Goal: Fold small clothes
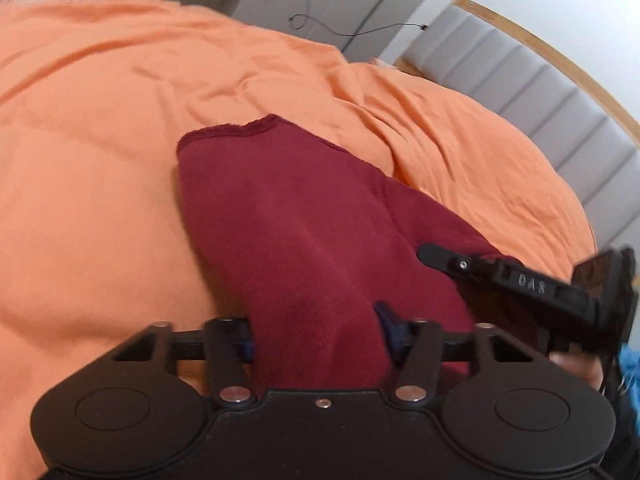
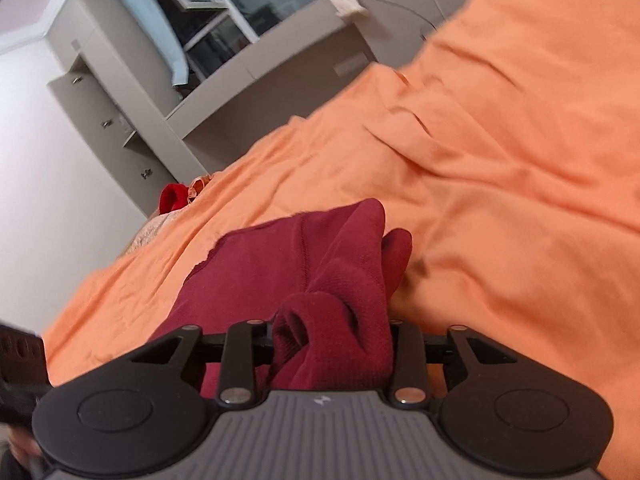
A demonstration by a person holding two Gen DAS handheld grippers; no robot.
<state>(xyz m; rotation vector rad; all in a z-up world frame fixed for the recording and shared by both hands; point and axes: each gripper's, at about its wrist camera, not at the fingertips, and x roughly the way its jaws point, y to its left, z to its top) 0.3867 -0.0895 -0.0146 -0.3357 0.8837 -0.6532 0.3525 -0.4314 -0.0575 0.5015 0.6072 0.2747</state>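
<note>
**While both grippers pinch it, maroon garment lifts off the bedspread**

As both views show, the maroon garment (image 1: 288, 216) is a soft knit piece, lying partly on the orange bedspread (image 1: 100, 120) toward its near edge, with its near end gathered up into the tools. Left gripper (image 1: 316, 332) is pinching a bunched width of the cloth; fabric fills the gap between its fingers. Right gripper (image 2: 332, 340) is likewise clamped on a rolled, crumpled wad of the same garment (image 2: 280, 256), with folds bulging out ahead of its jaws. In the left view the right gripper (image 1: 440, 256) shows just beside the garment's right side.

Handling, as a judgement: light, limp, no stiffness, so it will sag and drape from any hold and won't keep a shape by itself. Knit surface looks grippy, not slippery; not fragile. Thick where bunched, so the pinch sits wide. The far hem (image 1: 240, 130) rests flat on the bedspread, seam visible.

Best holds are probably two corners or a seam edge, well apart, to keep the cloth spread. The right gripper's wad risks a lumpy fold. A red item (image 2: 172, 196) sits at the bedspread's far edge, well apart.
</note>
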